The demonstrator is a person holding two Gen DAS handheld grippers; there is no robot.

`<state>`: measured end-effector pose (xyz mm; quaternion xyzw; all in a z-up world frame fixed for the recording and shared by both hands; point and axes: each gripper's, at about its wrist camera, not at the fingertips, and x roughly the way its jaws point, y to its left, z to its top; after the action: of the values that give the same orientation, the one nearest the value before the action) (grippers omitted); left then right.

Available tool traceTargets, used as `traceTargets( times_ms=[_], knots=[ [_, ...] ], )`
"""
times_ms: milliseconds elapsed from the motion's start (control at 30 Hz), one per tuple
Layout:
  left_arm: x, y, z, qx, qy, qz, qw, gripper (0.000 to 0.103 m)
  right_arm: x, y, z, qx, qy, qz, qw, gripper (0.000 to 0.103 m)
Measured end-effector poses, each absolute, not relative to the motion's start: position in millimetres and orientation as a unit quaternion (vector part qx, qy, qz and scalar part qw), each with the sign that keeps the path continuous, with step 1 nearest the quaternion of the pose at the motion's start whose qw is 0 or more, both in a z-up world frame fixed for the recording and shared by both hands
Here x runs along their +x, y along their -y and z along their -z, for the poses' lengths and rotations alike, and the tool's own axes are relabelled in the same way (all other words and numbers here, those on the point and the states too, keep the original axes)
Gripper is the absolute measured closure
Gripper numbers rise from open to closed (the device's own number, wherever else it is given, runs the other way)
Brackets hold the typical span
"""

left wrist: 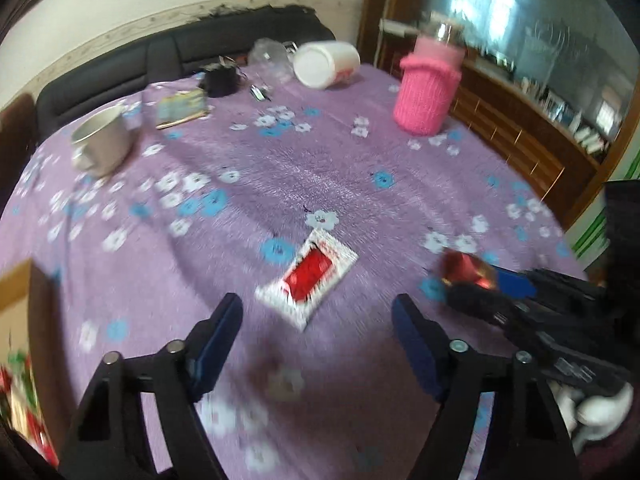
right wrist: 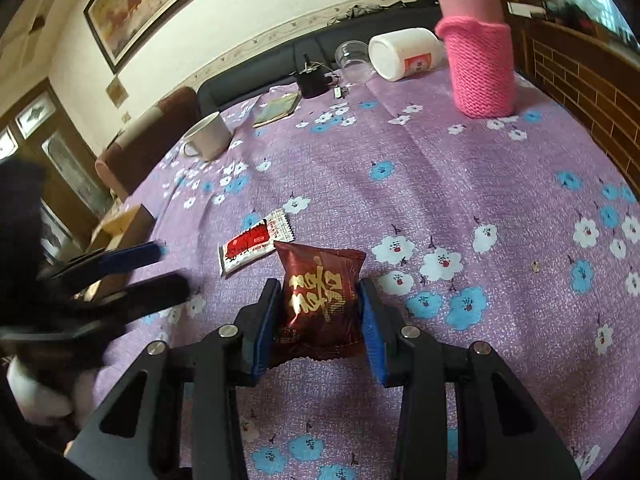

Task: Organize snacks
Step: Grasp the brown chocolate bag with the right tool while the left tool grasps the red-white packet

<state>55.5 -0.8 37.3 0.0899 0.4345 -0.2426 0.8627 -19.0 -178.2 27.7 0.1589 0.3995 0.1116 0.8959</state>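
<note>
between the right gripper (right wrist: 318, 312) fingers, clamped, sits a dark red foil snack bag (right wrist: 320, 300); left gripper (left wrist: 316, 332) fingers spread, empty, a flat white-and-red sachet (left wrist: 308, 276) lying just ahead on the purple floral desk (left wrist: 320, 168), its long axis diagonal, left hand nearer

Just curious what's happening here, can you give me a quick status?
Right gripper shut on dark red snack packet. Left gripper open, empty, above white-and-red sachet. Nothing in the way.
</note>
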Motion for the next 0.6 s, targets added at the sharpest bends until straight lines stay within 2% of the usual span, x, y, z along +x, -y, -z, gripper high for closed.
traceTargets(
  times_ms=[233, 300, 367, 400, 433, 600],
  knots=[
    [82, 14, -15, 0.147, -0.447, 0.237, 0.85, 0.028, -16, 179, -24, 0.182, -0.406, -0.12, 0.887, 0.062],
    [81, 15, -12, 0.152, -0.45, 0.249, 0.844, 0.037, -15, 181, -23, 0.19, -0.409, -0.12, 0.885, 0.062],
    [78, 15, -14, 0.145, -0.451, 0.265, 0.84, 0.052, -15, 182, -22, 0.196, -0.41, -0.118, 0.883, 0.062],
    [76, 17, -15, 0.145, -0.45, 0.272, 0.838, 0.067, -14, 183, -22, 0.199, -0.411, -0.115, 0.882, 0.062],
    [74, 18, -16, 0.147, -0.449, 0.276, 0.837, 0.072, -14, 184, -21, 0.2, -0.412, -0.113, 0.882, 0.062],
    [62, 20, -18, 0.15, -0.44, 0.265, 0.845, 0.072, -14, 181, -19, 0.192, -0.416, -0.113, 0.881, 0.062]
  ],
)
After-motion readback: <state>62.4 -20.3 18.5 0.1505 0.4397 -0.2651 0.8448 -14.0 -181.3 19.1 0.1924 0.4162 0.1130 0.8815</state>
